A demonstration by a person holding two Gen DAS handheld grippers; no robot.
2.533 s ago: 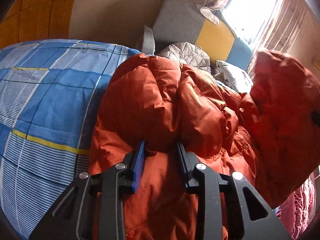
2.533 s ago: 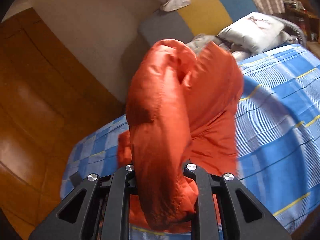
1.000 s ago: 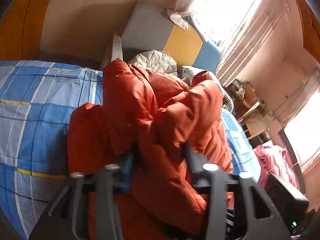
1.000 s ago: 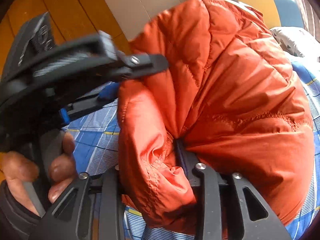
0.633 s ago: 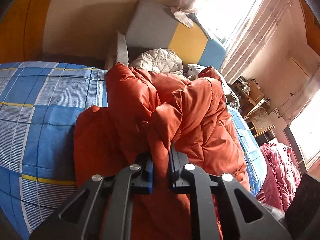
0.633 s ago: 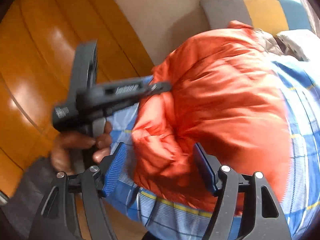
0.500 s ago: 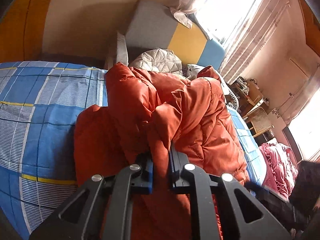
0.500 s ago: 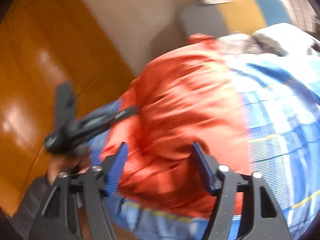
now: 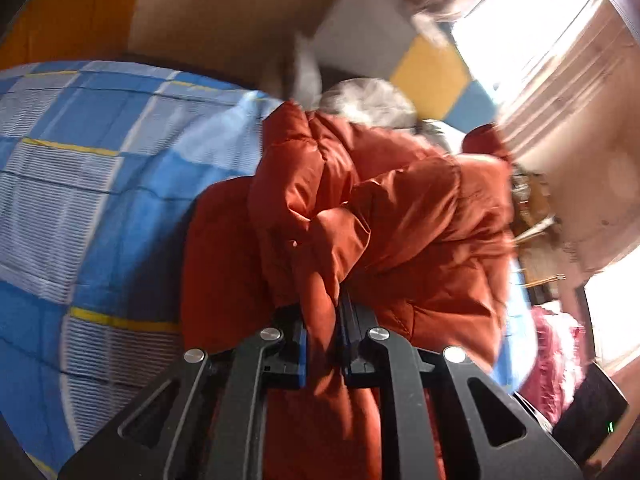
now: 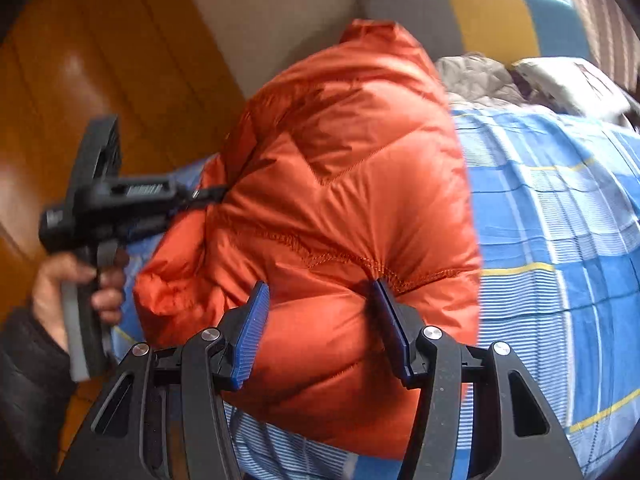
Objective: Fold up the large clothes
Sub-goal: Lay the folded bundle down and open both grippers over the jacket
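Observation:
An orange puffer jacket lies bunched on a blue checked bed cover. My left gripper is shut on a fold of the jacket near its front edge. In the right wrist view the jacket is a puffed mound on the bed. My right gripper is open, its blue pads straddling the jacket's near edge without pinching it. The left gripper shows at the left of that view, held by a hand, its tips buried in the jacket.
A grey, yellow and blue headboard and pillows lie at the far end of the bed. A wooden wardrobe stands to the left. A pink cloth and furniture sit right of the bed by a bright window.
My right gripper has opened and let go of the jacket, and has drawn back a little. My left gripper has stayed shut on its fold and has shifted slightly.

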